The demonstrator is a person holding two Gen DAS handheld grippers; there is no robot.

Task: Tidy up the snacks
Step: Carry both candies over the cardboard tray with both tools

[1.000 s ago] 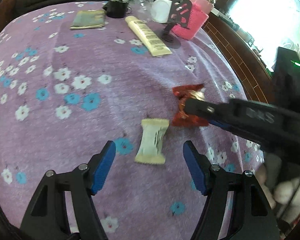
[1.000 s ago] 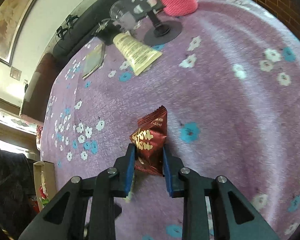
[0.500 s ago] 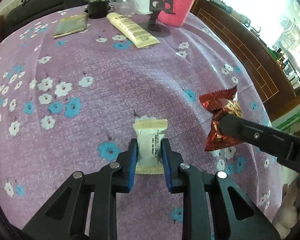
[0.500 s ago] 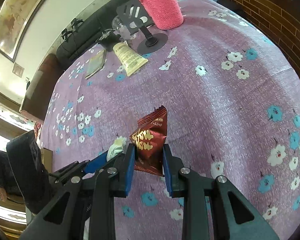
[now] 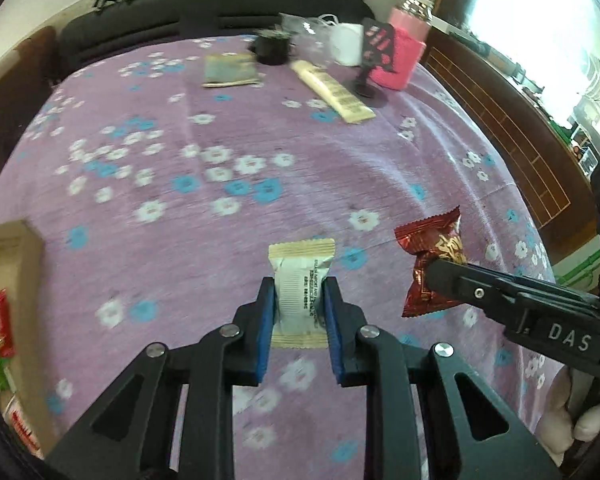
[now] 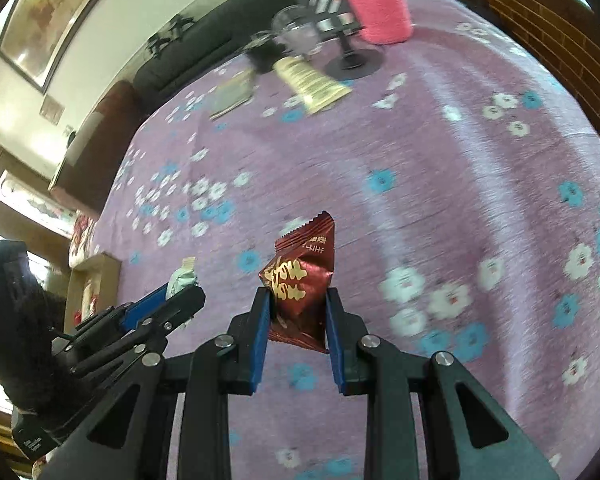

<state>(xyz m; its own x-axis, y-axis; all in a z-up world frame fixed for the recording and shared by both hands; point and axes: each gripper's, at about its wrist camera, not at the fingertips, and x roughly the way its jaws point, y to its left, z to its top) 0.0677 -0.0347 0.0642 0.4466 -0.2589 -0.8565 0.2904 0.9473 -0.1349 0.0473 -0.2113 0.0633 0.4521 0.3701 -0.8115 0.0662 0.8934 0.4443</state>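
Note:
My left gripper (image 5: 299, 292) is shut on a cream-white snack packet (image 5: 301, 284) and holds it above the purple flowered tablecloth (image 5: 220, 152). My right gripper (image 6: 299, 300) is shut on a dark red snack packet (image 6: 302, 280) with gold writing, also lifted off the cloth. In the left wrist view the red packet (image 5: 432, 264) hangs to the right of the white one. In the right wrist view the left gripper (image 6: 182, 292) with the white packet (image 6: 182, 278) is at the left. A cardboard box (image 5: 8, 280) with snacks inside stands at the table's left edge.
At the far side of the table stand a pink knitted bottle (image 5: 406, 54), a black phone stand (image 5: 374, 60), a white cup (image 5: 346, 44), a cream tube (image 5: 332, 90), a small black pot (image 5: 274, 48) and a flat booklet (image 5: 230, 70). A dark sofa (image 5: 204, 4) lies behind.
The left gripper closed on the white packet and lifted it. Both grippers rose and swung left with their packets, and the cardboard box came into view.

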